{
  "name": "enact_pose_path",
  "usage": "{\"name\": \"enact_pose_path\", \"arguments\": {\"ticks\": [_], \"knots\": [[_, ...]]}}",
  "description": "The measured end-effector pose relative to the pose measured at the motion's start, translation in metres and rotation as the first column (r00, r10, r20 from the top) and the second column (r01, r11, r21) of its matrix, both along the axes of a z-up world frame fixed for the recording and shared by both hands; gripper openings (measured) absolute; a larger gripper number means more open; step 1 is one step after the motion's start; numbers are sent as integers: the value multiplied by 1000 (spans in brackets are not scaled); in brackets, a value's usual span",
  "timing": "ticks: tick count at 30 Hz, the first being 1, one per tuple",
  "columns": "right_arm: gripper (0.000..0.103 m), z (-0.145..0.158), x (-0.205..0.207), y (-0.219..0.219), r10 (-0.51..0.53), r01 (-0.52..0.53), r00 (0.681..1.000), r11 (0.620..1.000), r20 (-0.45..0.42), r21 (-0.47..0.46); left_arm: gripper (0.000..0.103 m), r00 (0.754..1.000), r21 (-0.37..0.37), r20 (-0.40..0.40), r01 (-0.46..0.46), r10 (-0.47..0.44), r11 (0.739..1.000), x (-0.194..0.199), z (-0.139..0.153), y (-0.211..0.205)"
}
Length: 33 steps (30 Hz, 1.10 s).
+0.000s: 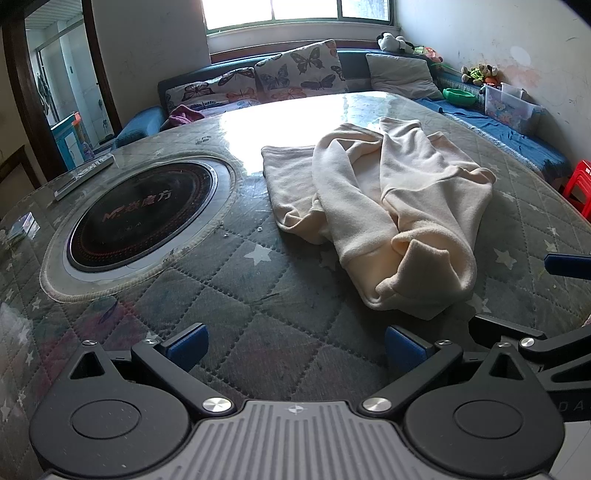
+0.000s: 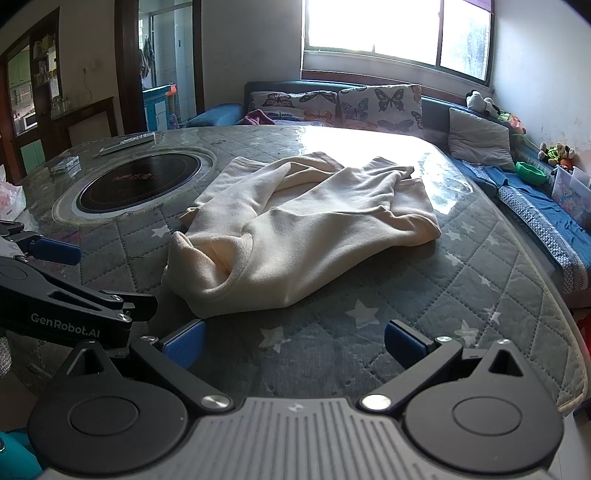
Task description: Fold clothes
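- My left gripper [image 1: 295, 349] has its jaws spread wide, blue pads [image 1: 188, 345] apart, holding nothing; it hangs over the bare quilted cover near the table's front edge.
- My right gripper [image 2: 293, 345] is likewise spread wide and empty, just short of the garment's nearest fold.
- The cream fleece sweatshirt [image 1: 384, 206] lies crumpled on the table [image 1: 229, 295], right of the cooker; its sleeves are crossed loosely over the body, and one cuff [image 2: 218, 258] curls up at the near end.
- In the right wrist view the same sweatshirt [image 2: 306, 229] sits straight ahead of my fingers, with the left gripper's body entering from the left edge beside it; neither gripper touches the cloth.
- The table wears a grey quilted cover with white stars under a clear, glossy sheet that glares under the window [image 2: 399, 29].
- A round black induction cooker [image 1: 142, 216] is set into the table, left of the garment and well apart from it.
- A remote control [image 1: 85, 175] and a small box [image 1: 24, 225] lie beyond the cooker, near the far left rim.
- Behind the table I see a blue sofa with butterfly-print cushions [image 1: 303, 68], a grey pillow [image 2: 480, 138] and plush toys along the ledge.
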State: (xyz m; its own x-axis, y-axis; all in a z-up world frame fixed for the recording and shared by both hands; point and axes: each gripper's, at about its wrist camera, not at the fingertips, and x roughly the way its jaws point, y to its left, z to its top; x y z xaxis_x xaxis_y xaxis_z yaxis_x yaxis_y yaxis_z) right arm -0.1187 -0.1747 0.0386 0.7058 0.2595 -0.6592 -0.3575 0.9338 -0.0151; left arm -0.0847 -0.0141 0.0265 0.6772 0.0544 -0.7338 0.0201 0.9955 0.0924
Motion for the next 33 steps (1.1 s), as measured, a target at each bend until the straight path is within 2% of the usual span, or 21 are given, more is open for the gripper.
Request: {"name": "enact_pose_path", "arguments": {"ticks": [33], "knots": [[103,6,13,4,32,-32,999,999,12,3,103,1000,1,4,14,-14,1000,15,8,8]]}}
